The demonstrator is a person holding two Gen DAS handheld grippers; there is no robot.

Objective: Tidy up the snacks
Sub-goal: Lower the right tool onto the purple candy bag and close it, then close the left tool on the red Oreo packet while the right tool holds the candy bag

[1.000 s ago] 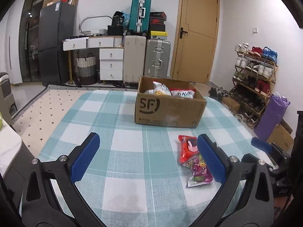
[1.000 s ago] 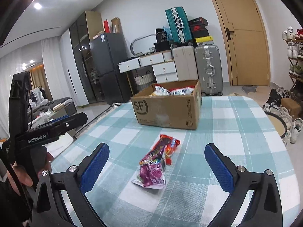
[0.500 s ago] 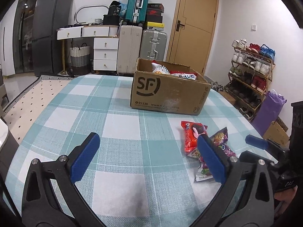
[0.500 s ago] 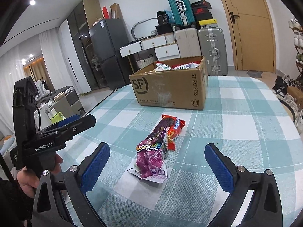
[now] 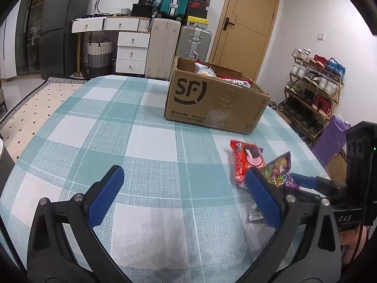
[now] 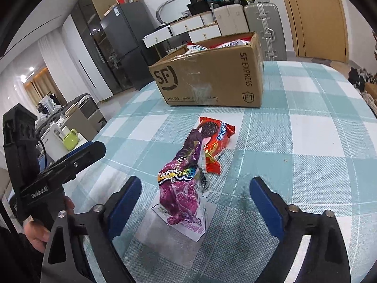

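A purple candy bag [image 6: 181,188] lies on the checked tablecloth, its far end overlapping a red cookie packet [image 6: 215,139]. My right gripper [image 6: 195,200] hangs low over the purple bag; its jaws are closing, the bag lies between them and the pads stand clear of it. In the left wrist view the purple bag [image 5: 280,174] and red packet [image 5: 247,162] sit just past my right-hand finger. My left gripper [image 5: 183,191] is open over bare cloth, nothing between its fingers. A cardboard SF box [image 5: 216,101] holding several snack packs stands further back.
The table [image 5: 141,141] drops off at left and right. Beyond it are suitcases [image 5: 165,47], white drawers, a dark fridge, a wooden door and a shoe rack [image 5: 313,87]. A person's hand [image 6: 44,231] grips the left gripper's handle.
Both grippers have sunk toward the table and come closer to the snacks. The right gripper's blue fingers have drawn inward around the purple bag. The left gripper stays wide.
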